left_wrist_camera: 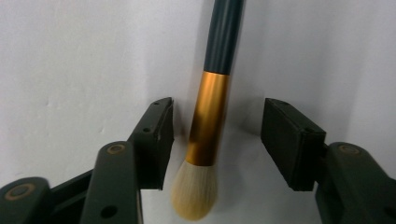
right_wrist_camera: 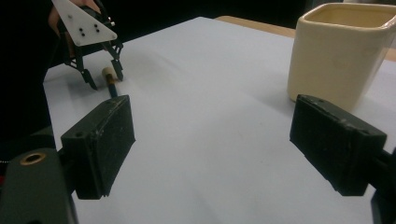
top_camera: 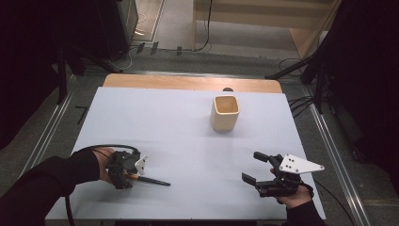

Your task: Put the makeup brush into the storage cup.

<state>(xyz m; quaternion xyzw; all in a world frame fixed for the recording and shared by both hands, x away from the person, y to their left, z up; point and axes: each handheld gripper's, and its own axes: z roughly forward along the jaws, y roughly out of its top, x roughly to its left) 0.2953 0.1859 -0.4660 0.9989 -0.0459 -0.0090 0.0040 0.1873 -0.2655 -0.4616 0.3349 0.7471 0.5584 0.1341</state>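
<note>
While its black jaws stand half apart, the left gripper (left_wrist_camera: 217,135) straddles a makeup brush (left_wrist_camera: 210,116) without pressing it: gold metal ferrule, dark glossy handle running toward twelve o'clock, soft cream bristles at six. On the pale matte table (top_camera: 179,122), the right gripper (top_camera: 256,168) gapes empty; a squarish cream cup (top_camera: 225,113) stands at one o'clock.

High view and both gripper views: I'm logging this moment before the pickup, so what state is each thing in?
Makeup brush with dark handle, gold ferrule and pale bristles: lying flat on the table, between the left gripper's jaws, not clamped.
Cream square ceramic cup: upright, looks empty.
Left gripper: open, jaws either side of the ferrule.
Right gripper: open, nothing between its jaws.
</note>
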